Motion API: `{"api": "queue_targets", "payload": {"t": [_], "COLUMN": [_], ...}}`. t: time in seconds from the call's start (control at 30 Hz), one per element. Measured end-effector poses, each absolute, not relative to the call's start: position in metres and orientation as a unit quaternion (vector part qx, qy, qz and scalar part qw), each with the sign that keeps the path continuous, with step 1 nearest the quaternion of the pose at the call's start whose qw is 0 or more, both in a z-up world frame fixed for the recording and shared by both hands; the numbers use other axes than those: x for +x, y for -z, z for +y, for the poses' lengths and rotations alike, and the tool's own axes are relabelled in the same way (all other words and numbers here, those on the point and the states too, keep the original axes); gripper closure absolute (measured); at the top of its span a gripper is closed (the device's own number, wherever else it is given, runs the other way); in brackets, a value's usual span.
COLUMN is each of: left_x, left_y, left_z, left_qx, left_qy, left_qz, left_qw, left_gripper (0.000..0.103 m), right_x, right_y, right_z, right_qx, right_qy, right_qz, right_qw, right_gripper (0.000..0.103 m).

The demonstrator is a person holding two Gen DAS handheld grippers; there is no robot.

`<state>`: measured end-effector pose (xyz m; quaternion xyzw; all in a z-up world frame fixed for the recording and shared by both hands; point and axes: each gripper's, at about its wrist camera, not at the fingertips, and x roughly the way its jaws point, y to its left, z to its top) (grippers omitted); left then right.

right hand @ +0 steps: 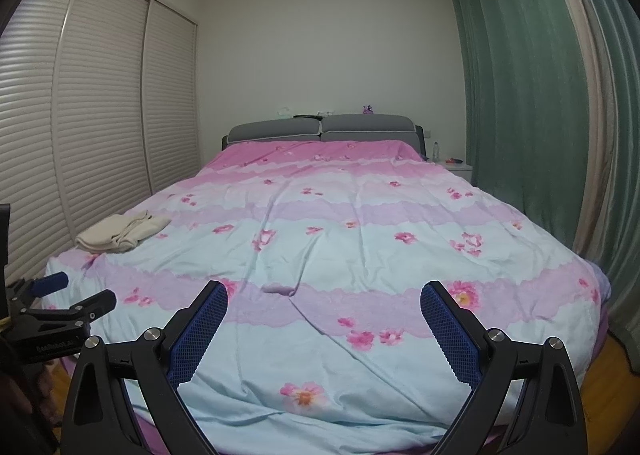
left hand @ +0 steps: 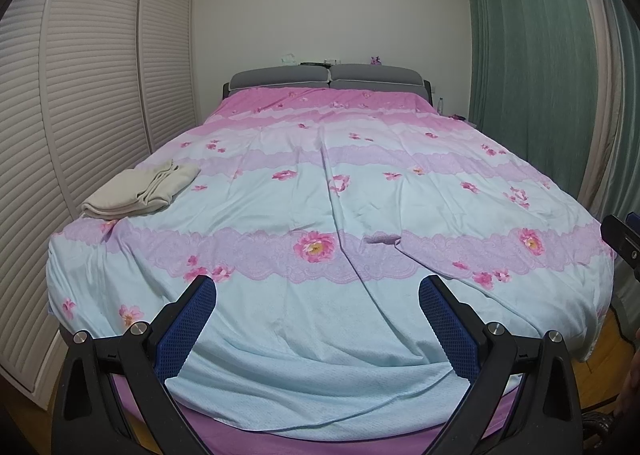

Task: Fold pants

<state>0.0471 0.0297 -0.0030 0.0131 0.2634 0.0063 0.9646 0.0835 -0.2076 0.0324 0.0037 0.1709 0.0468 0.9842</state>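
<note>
Pants (left hand: 140,191) are sitting folded in a cream pile on the bed (left hand: 320,195), over by its wardrobe-side edge, well away from the headboard (left hand: 326,77). Your left hand-held gripper (left hand: 318,291) and right hand-held gripper (right hand: 324,295) both hang wide open at the bed's foot, holding nothing.

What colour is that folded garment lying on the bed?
Cream, plain: the folded garment shows best in the left wrist view.

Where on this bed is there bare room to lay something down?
Nearly everywhere: the floral duvet is bare from the headboard down to both open grippers. Only the left edge by the wardrobe is taken, by folded cream pants.
</note>
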Motion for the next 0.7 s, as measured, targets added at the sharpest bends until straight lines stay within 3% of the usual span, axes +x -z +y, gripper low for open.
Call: {"api": "queue_targets", "payload": {"t": [0.7], "left_x": [0.0491], "left_y": [0.012], "left_z": [0.0222], "left_qx": [0.018], "left_qy": [-0.009], "left_qz": [0.272], "left_qw": [0.962], "left_gripper": [0.0], "right_x": [0.0832], "right_y": [-0.029], "right_z": [-0.2058], "right_qx": [0.001], "right_qy": [-0.048], "right_qz": [0.173], "right_qw": [0.984], "right_gripper": [0.005]}}
